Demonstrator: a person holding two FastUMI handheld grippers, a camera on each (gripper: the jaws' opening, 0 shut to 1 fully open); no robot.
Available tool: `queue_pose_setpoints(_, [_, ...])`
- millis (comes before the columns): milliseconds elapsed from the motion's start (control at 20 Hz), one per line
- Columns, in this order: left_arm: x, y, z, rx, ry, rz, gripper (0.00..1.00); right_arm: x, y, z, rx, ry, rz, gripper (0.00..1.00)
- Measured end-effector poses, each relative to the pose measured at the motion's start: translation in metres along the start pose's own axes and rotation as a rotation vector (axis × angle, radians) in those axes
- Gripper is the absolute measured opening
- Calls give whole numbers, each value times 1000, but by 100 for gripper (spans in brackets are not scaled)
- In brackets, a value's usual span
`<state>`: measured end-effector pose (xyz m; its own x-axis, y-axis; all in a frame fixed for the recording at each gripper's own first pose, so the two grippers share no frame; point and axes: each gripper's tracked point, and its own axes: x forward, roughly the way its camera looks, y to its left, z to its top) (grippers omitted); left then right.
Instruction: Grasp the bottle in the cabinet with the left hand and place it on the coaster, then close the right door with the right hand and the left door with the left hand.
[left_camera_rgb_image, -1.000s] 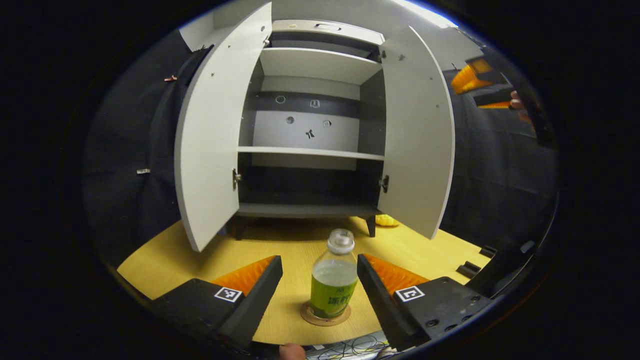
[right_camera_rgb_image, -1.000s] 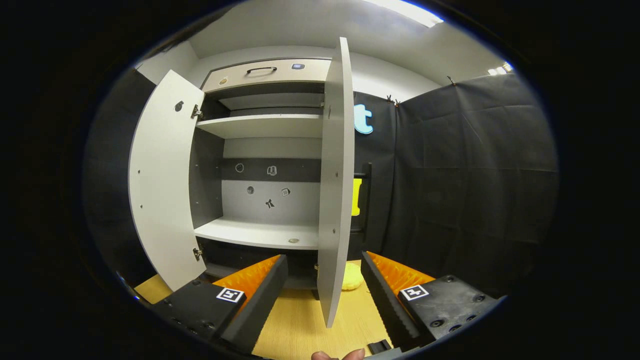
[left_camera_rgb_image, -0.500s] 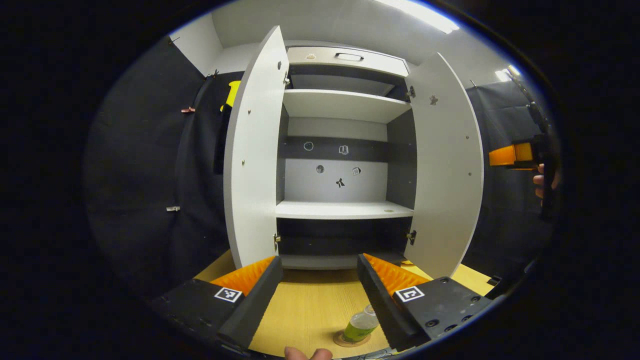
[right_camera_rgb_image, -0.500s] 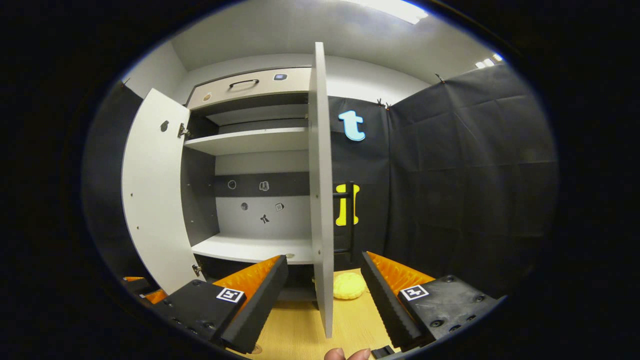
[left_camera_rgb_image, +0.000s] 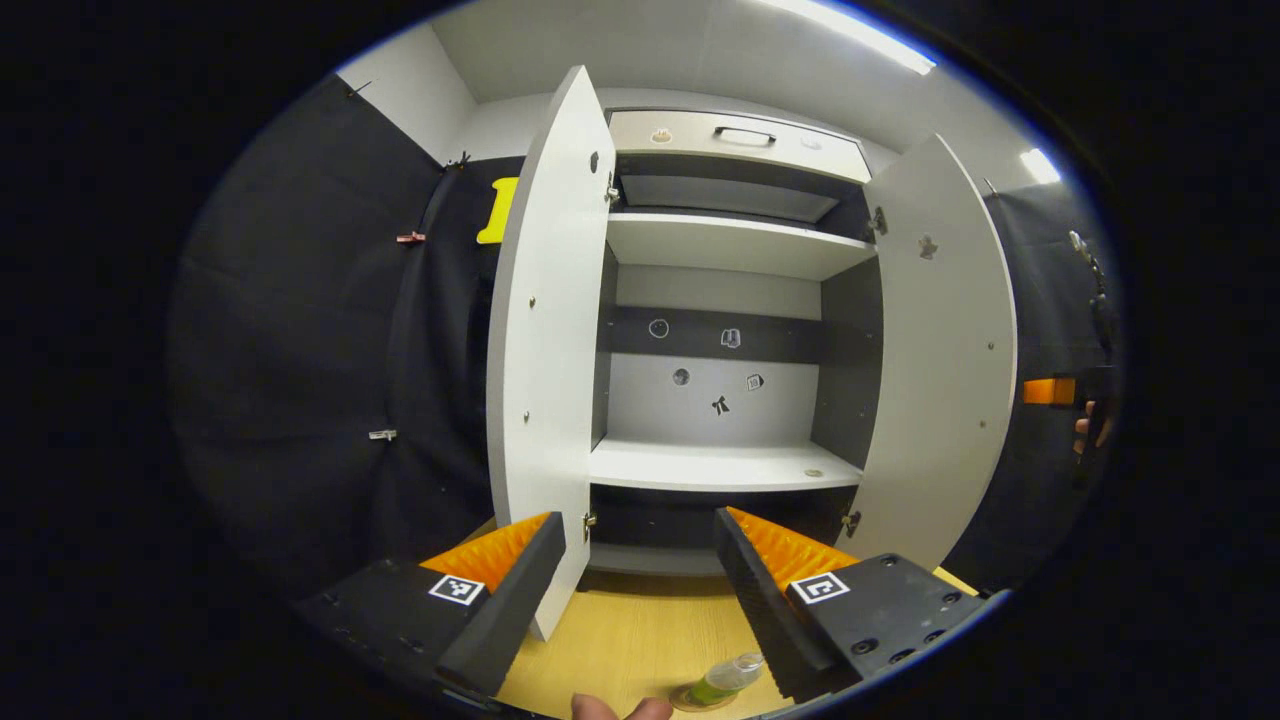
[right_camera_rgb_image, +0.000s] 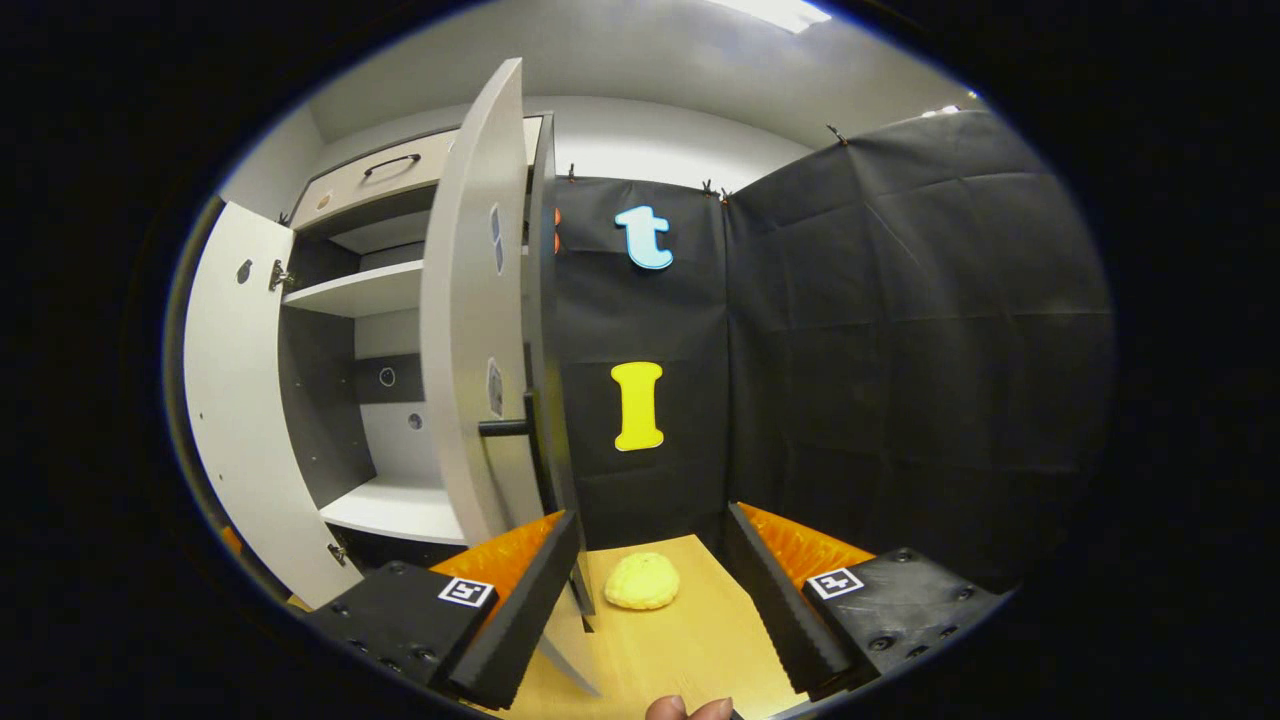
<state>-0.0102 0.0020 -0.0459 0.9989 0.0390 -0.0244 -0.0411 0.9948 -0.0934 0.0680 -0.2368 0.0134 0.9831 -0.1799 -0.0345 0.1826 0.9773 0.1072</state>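
Observation:
The clear bottle (left_camera_rgb_image: 727, 677) with a green label stands on the round coaster (left_camera_rgb_image: 700, 700) at the bottom edge of the left gripper view, below my open left gripper (left_camera_rgb_image: 638, 520), which holds nothing. Ahead is the white cabinet with its left door (left_camera_rgb_image: 545, 380) and right door (left_camera_rgb_image: 945, 370) both swung open. My right gripper (left_camera_rgb_image: 1058, 390), held by a hand, shows beyond the right door. In the right gripper view, my open right gripper (right_camera_rgb_image: 652, 518) sits just right of the right door's outer face (right_camera_rgb_image: 465, 330), near its dark handle (right_camera_rgb_image: 505, 428).
A yellow round object (right_camera_rgb_image: 642, 582) lies on the wooden table (right_camera_rgb_image: 700, 640) beside the cabinet, between my right fingers in view. Black cloth walls close in on both sides. The cabinet's middle shelf (left_camera_rgb_image: 720, 465) is bare but for a small disc.
My left gripper has lifted and drawn back from the bottle, which stays on the coaster. My right gripper has moved right, round the right door's edge to its outer face.

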Motion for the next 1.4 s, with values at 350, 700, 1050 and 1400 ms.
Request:
queue_pose_setpoints(350, [3,19,-1,32,6,41,95,15,14,2,13,-5,35,97])
queue_pose_setpoints(700, [2,33,-1,76,-7,15,95,4,43,-2,23,-28,42,97])
queue_pose_setpoints(1050, [3,44,-1,55,-6,7,95,-5,102,-11,30,-15,139,97])
queue_pose_setpoints(1400, [2,56,0,47,-9,18,95,14,168,-17,53,-2,226,97])
